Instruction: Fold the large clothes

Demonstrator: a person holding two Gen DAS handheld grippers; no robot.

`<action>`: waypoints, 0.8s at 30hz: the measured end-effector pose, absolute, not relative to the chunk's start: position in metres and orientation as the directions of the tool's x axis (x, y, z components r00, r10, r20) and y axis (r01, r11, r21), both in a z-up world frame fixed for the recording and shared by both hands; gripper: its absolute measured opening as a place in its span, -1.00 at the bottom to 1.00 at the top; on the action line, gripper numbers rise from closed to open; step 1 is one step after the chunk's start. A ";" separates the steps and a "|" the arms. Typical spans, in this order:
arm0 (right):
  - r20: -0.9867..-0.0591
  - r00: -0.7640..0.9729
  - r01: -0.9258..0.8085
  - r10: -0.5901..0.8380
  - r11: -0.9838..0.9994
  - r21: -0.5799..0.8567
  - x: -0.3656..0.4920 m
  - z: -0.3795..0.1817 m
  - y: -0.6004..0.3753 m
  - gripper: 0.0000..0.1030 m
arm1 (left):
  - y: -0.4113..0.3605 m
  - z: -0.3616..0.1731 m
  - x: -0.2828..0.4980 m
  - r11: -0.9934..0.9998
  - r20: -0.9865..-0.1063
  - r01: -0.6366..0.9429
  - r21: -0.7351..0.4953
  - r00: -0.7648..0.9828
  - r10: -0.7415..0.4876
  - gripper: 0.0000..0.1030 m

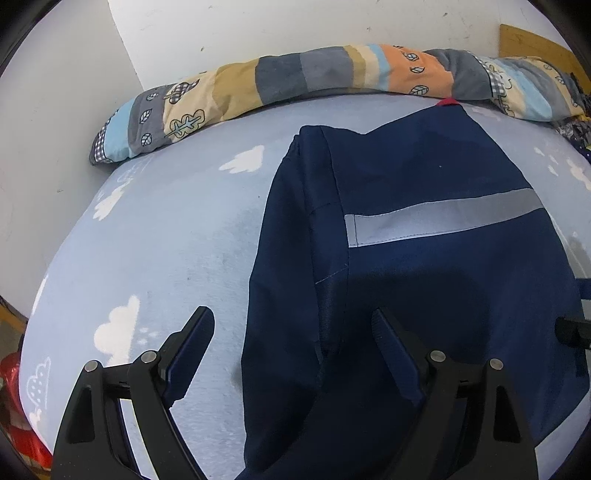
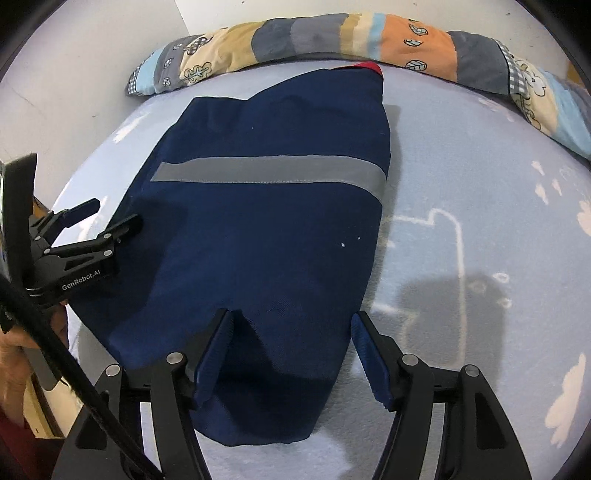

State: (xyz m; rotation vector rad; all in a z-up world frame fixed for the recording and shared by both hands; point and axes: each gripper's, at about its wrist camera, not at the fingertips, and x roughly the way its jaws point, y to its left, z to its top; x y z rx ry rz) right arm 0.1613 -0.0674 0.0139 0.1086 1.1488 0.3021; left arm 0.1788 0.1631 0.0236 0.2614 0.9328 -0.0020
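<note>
A bed (image 2: 480, 177) fills most of both views, covered in a pale blue sheet printed with white clouds. Behind it, across the top of each frame, stands a scuffed white wall (image 1: 258, 26) that turns a corner at the upper left. Along the foot of that wall lies a long patchwork bolster (image 1: 332, 74) in grey, tan, orange and light blue, with leaf and tree drawings.

A folded navy garment (image 2: 266, 229) with a grey reflective band (image 2: 269, 170) lies flat on the sheet, centre of the right wrist view and right of centre in the left wrist view; a bit of red shows at its far end.

The left tool (image 1: 293, 325) is released, jaws wide, straddling the garment's left edge. The right tool (image 2: 291, 328) is released too, nothing pinched, over the garment's near end
</note>
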 end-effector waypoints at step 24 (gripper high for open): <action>-0.815 0.325 0.026 0.479 0.857 0.514 0.226 -0.019 -0.118 0.27 | 0.199 0.009 0.216 0.992 -0.886 -0.048 -0.114 0.458 -0.080 0.74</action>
